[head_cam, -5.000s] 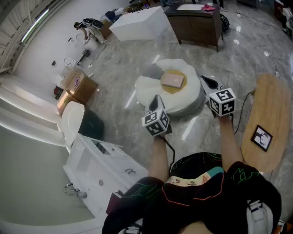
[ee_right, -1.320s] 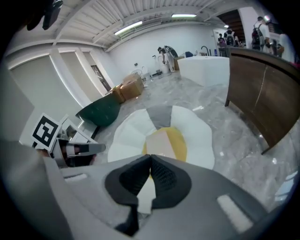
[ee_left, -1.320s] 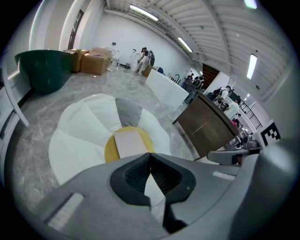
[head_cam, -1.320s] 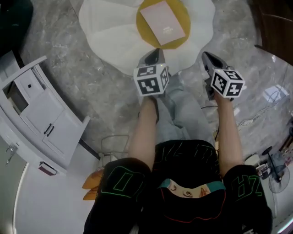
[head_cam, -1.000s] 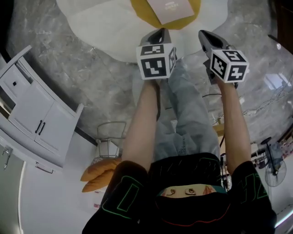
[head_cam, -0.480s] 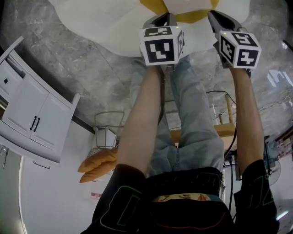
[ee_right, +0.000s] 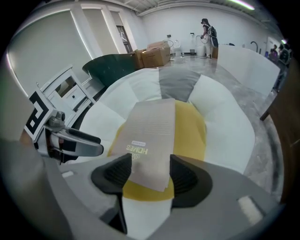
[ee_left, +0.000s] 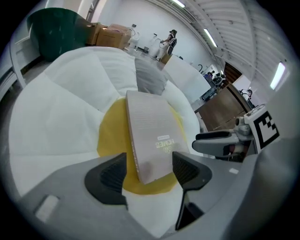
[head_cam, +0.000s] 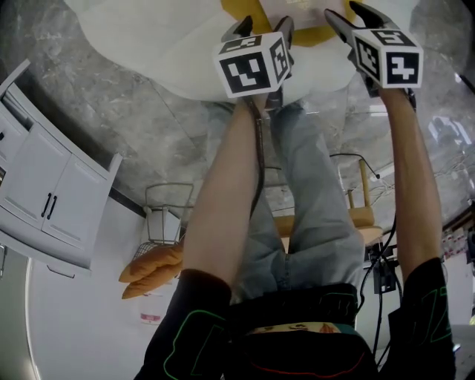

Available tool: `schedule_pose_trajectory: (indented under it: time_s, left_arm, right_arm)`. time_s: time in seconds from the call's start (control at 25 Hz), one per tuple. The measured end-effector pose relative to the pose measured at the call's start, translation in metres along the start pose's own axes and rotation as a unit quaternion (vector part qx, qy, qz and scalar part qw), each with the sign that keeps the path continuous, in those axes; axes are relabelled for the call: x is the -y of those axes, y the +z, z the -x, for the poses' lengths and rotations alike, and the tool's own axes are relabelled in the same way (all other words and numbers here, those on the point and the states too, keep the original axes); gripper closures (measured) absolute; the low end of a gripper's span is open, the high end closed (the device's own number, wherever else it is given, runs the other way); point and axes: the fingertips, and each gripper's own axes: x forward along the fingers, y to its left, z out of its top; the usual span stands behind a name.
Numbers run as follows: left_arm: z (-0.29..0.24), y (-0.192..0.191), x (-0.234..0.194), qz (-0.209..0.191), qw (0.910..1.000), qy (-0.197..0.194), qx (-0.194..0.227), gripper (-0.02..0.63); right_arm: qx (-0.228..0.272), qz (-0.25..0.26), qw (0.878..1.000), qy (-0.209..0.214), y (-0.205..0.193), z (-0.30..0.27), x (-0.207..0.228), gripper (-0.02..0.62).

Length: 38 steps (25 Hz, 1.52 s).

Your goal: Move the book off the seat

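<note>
A pale beige book (ee_left: 150,131) lies flat on the yellow middle (ee_left: 110,140) of a round white cushioned seat (ee_left: 61,108). My left gripper (ee_left: 149,171) hovers low over the book's near corner, its jaws opening, the corner lying between the pads without being pressed. My right gripper (ee_right: 147,176) comes at the book (ee_right: 150,131) from the other side; its jaws are opening too, with the book's near end between them. In the head view both grippers (head_cam: 261,26) (head_cam: 355,13) reach over the seat (head_cam: 148,44). The book is almost cut off at that view's top edge.
A white cabinet (head_cam: 44,200) stands at the left, with a wire basket (head_cam: 167,215) and an orange object (head_cam: 148,271) beside it. A wooden stool (head_cam: 356,215) and cables lie by my legs. Behind the seat are a green chair (ee_right: 112,63), cardboard boxes (ee_right: 152,52) and a person (ee_right: 207,30).
Both grippers have moved forward over the seat to the book, and their jaws have spread apart. The book has slid out of the head view's top.
</note>
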Motion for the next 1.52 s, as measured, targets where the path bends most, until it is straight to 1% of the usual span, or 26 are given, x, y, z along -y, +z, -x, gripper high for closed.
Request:
schedule_pose_trajectory:
  time_s: [0.12,0.28,0.36,0.44,0.48,0.52,0.56,0.64,0.72,0.76,0.84,0.92,1.0,1.08,1.16,1.24,1.4,1.48,1.52]
  left_arm:
    - [-0.011,-0.007,-0.001,-0.018,0.9995,-0.011,-0.022,0.287]
    - [-0.03,-0.016,-0.003,-0.041,0.9979,-0.017,-0.046,0.287]
    - [-0.039,-0.022,0.001,-0.051,0.9965,-0.025,-0.061,0.287]
    - [-0.05,-0.033,0.003,-0.047,0.9951,-0.026,-0.083,0.288]
    - [-0.054,-0.039,0.003,-0.039,0.9946,-0.021,-0.094,0.296]
    - [-0.057,-0.044,0.004,-0.028,0.9945,-0.015,-0.1,0.321]
    - [-0.058,-0.048,0.005,-0.019,0.9947,-0.01,-0.101,0.334]
    - [-0.055,-0.05,0.004,-0.021,0.9949,-0.002,-0.099,0.334]
    - [-0.047,-0.052,0.0,-0.024,0.9938,-0.001,-0.109,0.336]
    - [-0.041,-0.054,-0.001,-0.022,0.9929,-0.002,-0.117,0.337]
    - [-0.028,-0.057,-0.001,-0.021,0.9916,-0.001,-0.127,0.339]
    - [-0.012,-0.058,-0.001,-0.031,0.9911,0.009,-0.129,0.339]
    - [0.006,-0.06,-0.002,-0.051,0.9895,0.025,-0.133,0.339]
    - [0.024,-0.059,0.003,-0.073,0.9878,0.033,-0.134,0.339]
    - [0.038,-0.049,0.013,-0.105,0.9856,0.036,-0.128,0.341]
    - [0.054,-0.041,0.022,-0.141,0.9808,0.043,-0.127,0.341]
    - [0.074,-0.026,0.036,-0.217,0.9659,0.056,-0.129,0.341]
    - [0.079,-0.015,0.043,-0.259,0.956,0.05,-0.128,0.341]
    - [0.081,-0.009,0.046,-0.283,0.9496,0.044,-0.128,0.341]
  right_arm:
    - [-0.006,-0.006,1.0,0.009,-0.002,-0.008,0.009,0.337]
    - [-0.01,-0.046,0.999,0.014,-0.013,-0.025,0.023,0.325]
    - [-0.017,-0.055,0.998,0.018,-0.018,-0.032,0.021,0.325]
    - [-0.027,-0.068,0.997,0.031,-0.025,-0.043,0.015,0.325]
    - [-0.03,-0.081,0.996,0.035,-0.028,-0.048,0.013,0.325]
    - [-0.029,-0.096,0.994,0.036,-0.03,-0.05,0.012,0.325]
    - [-0.026,-0.11,0.993,0.034,-0.031,-0.051,0.012,0.327]
    - [-0.019,-0.125,0.991,0.034,-0.032,-0.049,0.011,0.353]
    - [-0.021,-0.119,0.992,0.046,-0.034,-0.044,0.004,0.387]
    - [-0.026,-0.108,0.992,0.052,-0.035,-0.039,-0.002,0.4]
    - [-0.037,-0.074,0.995,0.053,-0.037,-0.026,-0.013,0.407]
    - [-0.037,-0.049,0.997,0.048,-0.036,-0.014,-0.027,0.408]
    - [-0.034,-0.037,0.997,0.051,-0.039,0.0,-0.043,0.416]
    - [-0.029,-0.034,0.998,0.054,-0.042,0.016,-0.054,0.42]
    - [-0.015,-0.051,0.997,0.047,-0.04,0.034,-0.057,0.422]
    - [0.0,-0.077,0.996,0.039,-0.04,0.051,-0.062,0.422]
    - [0.025,-0.109,0.993,0.034,-0.042,0.075,-0.069,0.431]
    - [0.05,-0.137,0.989,0.023,-0.042,0.084,-0.07,0.431]
    - [0.065,-0.158,0.985,0.014,-0.041,0.088,-0.071,0.433]
